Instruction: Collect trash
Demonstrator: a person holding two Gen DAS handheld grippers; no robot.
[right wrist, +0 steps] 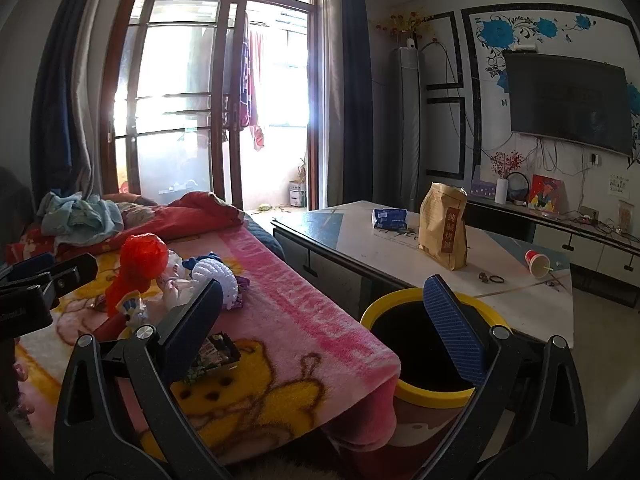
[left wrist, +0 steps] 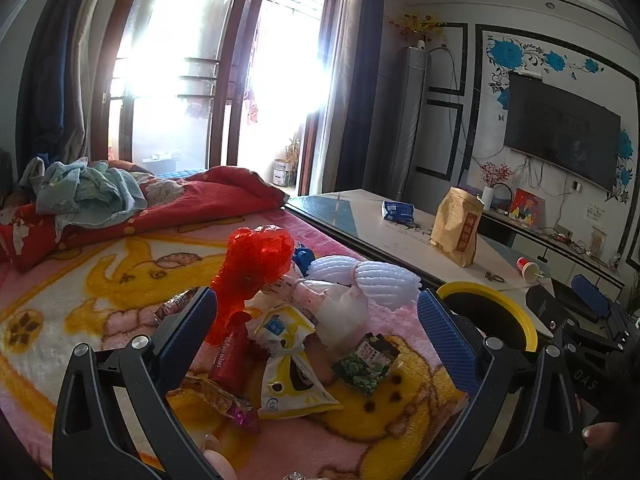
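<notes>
Left gripper [left wrist: 318,320]: jaws wide apart, nothing between the blue pads, hanging over the pile of trash at lower centre of its frame. Within the gap lie a yellow-and-white wrapper [left wrist: 290,360], a green snack packet [left wrist: 366,362] and a red tube [left wrist: 230,354]; no contact visible. Beyond them, a red mesh bag [left wrist: 256,264] and a white foam net [left wrist: 366,280], all on the pink blanket [left wrist: 80,288].

Right gripper [right wrist: 324,320]: also spread wide and empty. Its right pad sits in front of the yellow-rimmed bin [right wrist: 400,312]; its left pad overlaps the green packet [right wrist: 216,354].

View differences: the right camera shows the blanket edge hanging beside the bin and the bin's dark inside; the left camera shows only the bin's rim [left wrist: 492,292], at right, but shows the wrappers close up. Table [right wrist: 360,240] with a brown paper bag [right wrist: 442,226] and a red cup [right wrist: 538,264], right of centre.
</notes>
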